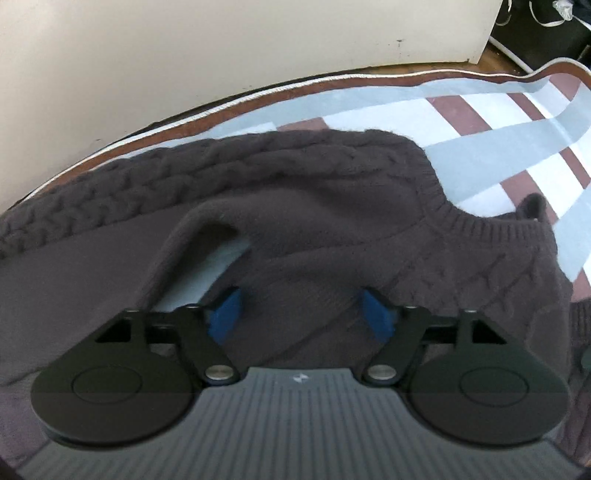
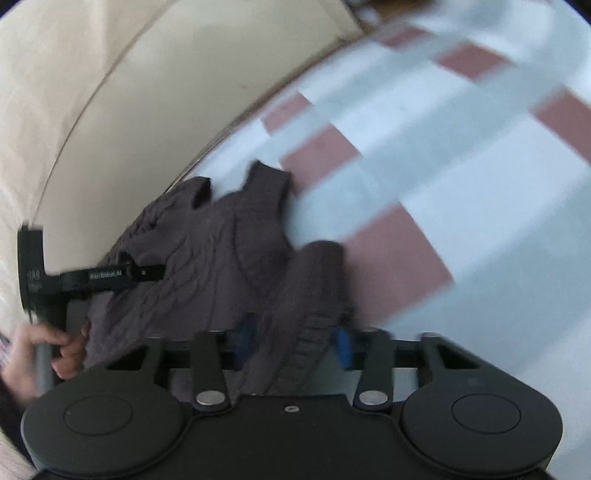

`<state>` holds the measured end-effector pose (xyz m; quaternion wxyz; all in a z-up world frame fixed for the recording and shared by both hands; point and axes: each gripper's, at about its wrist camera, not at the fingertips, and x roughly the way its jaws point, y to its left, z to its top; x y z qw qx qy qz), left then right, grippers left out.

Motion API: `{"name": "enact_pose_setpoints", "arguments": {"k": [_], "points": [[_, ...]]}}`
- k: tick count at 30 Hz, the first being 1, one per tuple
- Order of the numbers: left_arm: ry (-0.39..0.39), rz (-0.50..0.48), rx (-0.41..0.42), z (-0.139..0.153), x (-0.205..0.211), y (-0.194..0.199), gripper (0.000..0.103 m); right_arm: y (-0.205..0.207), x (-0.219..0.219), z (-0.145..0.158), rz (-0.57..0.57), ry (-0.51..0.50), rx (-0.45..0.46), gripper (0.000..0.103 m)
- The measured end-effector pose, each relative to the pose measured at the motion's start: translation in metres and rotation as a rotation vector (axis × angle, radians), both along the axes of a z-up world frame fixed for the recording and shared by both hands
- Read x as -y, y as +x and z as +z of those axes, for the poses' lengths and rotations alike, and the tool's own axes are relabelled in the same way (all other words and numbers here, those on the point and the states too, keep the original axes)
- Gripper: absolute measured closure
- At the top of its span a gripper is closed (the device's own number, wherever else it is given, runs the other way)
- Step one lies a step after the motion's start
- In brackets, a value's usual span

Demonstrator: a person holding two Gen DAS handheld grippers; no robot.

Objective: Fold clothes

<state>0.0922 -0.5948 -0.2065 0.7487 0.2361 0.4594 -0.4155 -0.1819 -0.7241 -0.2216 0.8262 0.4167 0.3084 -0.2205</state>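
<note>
A dark brown cable-knit sweater (image 1: 295, 206) lies spread on a checked bed cover (image 1: 480, 155), its ribbed neck opening (image 1: 480, 225) to the right. My left gripper (image 1: 301, 314) hovers close over the sweater's plain middle, blue pads wide apart and open, gripping nothing. In the right wrist view the sweater (image 2: 207, 251) is bunched near the bed's left edge. One sleeve with a ribbed cuff (image 2: 310, 332) runs between the blue pads of my right gripper (image 2: 293, 338), which is shut on it. That view is blurred.
A cream wall (image 1: 184, 48) runs along the bed's far edge, which has brown piping (image 1: 258, 92). A person's hand (image 2: 62, 347) holds the left tool's handle at the lower left of the right wrist view. Dark clutter sits on the floor (image 1: 546, 33) beyond the bed corner.
</note>
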Motion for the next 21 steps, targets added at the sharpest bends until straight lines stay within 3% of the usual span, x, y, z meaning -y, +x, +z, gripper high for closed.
{"name": "enact_pose_setpoints", "arguments": {"k": [2, 3, 5, 6, 8, 10, 12, 14, 16, 17, 20, 21], "points": [[-0.007, -0.012, 0.02, -0.003, 0.005, -0.003, 0.016, 0.005, -0.008, 0.009, 0.021, -0.124, -0.013, 0.092], [-0.017, -0.027, 0.039, -0.002, 0.007, -0.006, 0.022, 0.008, -0.013, 0.013, 0.031, -0.186, -0.02, 0.096], [-0.041, -0.076, 0.081, 0.005, 0.009, -0.015, 0.082, 0.005, -0.021, 0.032, 0.001, -0.307, -0.009, 0.099], [-0.056, -0.096, 0.094, 0.01, 0.01, -0.019, 0.092, -0.004, -0.024, 0.048, -0.034, -0.367, 0.012, 0.099], [-0.097, -0.112, 0.113, 0.02, 0.01, -0.028, 0.093, -0.014, -0.035, 0.074, -0.069, -0.508, 0.001, 0.1], [-0.11, -0.087, 0.115, 0.02, 0.013, -0.03, 0.09, -0.007, -0.035, 0.076, -0.041, -0.563, -0.056, 0.1], [-0.083, -0.04, 0.079, 0.013, 0.015, -0.026, 0.077, 0.006, -0.028, 0.056, -0.03, -0.555, -0.163, 0.099], [-0.089, -0.027, 0.018, 0.014, 0.001, -0.019, 0.066, 0.022, -0.016, 0.024, 0.019, -0.443, -0.254, 0.097], [-0.11, -0.018, -0.036, 0.019, -0.018, -0.012, 0.057, 0.022, -0.015, 0.014, 0.02, -0.401, -0.262, 0.091], [-0.122, -0.012, -0.054, 0.024, -0.03, -0.008, 0.05, 0.015, -0.015, 0.019, 0.006, -0.374, -0.217, 0.078], [-0.168, -0.005, -0.057, 0.052, -0.075, -0.004, 0.047, -0.01, -0.015, 0.035, -0.051, -0.285, -0.093, 0.057], [-0.181, -0.031, -0.059, 0.059, -0.086, -0.008, 0.047, -0.02, -0.015, 0.04, -0.079, -0.25, -0.065, 0.055]]}}
